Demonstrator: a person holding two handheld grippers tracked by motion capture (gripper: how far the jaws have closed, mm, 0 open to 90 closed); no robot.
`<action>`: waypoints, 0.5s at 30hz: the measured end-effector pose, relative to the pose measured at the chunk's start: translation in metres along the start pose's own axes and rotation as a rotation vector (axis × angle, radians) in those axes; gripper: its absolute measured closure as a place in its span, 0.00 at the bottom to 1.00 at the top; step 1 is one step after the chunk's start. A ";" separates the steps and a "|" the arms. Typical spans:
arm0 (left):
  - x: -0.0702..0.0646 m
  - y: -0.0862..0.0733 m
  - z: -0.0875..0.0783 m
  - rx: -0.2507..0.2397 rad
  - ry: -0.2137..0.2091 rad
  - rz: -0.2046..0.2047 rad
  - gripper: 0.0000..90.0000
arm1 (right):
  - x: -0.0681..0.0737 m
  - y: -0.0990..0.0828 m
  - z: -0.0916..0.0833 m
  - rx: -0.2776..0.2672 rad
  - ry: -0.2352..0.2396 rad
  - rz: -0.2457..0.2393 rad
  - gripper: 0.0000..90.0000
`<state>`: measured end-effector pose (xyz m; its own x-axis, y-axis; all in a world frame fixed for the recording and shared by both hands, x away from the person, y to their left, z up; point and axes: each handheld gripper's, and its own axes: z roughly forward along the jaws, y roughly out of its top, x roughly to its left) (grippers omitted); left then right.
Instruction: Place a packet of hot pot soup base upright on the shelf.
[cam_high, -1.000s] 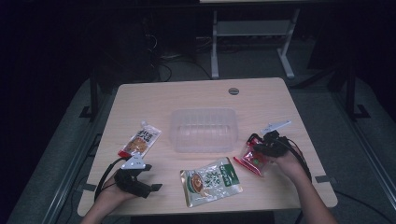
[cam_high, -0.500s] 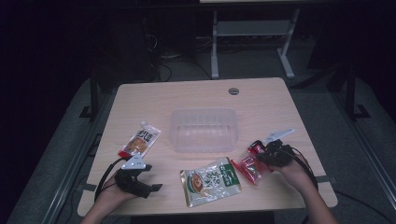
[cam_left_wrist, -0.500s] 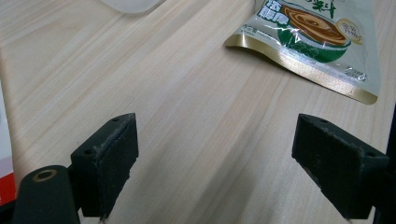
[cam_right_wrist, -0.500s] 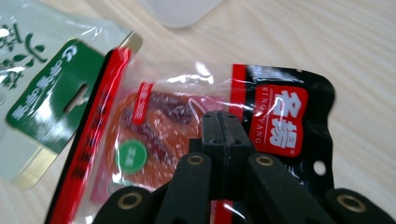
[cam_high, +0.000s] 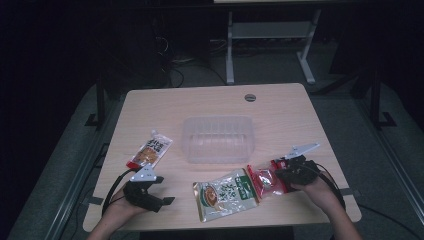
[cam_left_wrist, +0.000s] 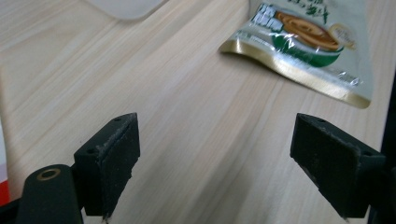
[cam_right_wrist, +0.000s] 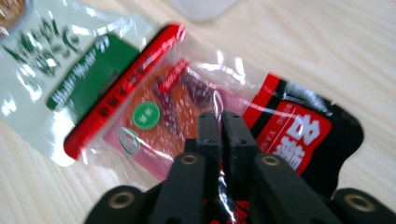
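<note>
The right gripper (cam_right_wrist: 220, 122) has its jaws almost together, pinching the near edge of the red snack packet (cam_right_wrist: 187, 107); they have just been opening a little, with the film between them. In the high view that red snack packet (cam_high: 264, 180) lies near the right front of the surface (cam_high: 210, 102), its left end overlapping the green-and-white pouch (cam_high: 225, 194), with the clear plastic tray (cam_high: 219, 139) just beyond.

The hold is on thin, slick film only, so as the jaws loosen the packet could slip out or swing and drop short of the tray. Dragging it low could also pull the green-and-white pouch along and skew it.

The left gripper (cam_left_wrist: 215, 172) stands wide open over bare wood, holding nothing, near the front left; an orange sachet (cam_high: 150, 155) lies beyond it, well apart from the rest.
</note>
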<state>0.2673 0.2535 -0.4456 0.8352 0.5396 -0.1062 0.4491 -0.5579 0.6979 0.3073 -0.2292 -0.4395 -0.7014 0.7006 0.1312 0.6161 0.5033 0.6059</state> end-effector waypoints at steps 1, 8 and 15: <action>-0.001 0.001 0.000 -0.008 -0.003 0.002 0.17 | -0.001 0.000 -0.002 -0.014 0.003 0.012 0.89; -0.008 0.020 0.001 -0.046 -0.035 -0.008 0.36 | -0.002 -0.005 -0.011 -0.075 -0.024 0.060 0.54; -0.016 0.043 0.011 -0.061 -0.083 0.015 0.74 | -0.004 -0.017 -0.019 -0.107 -0.027 0.095 0.44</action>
<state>0.2768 0.2143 -0.4213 0.8662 0.4761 -0.1516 0.4181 -0.5246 0.7416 0.2924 -0.2503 -0.4357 -0.6311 0.7566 0.1713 0.6362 0.3784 0.6724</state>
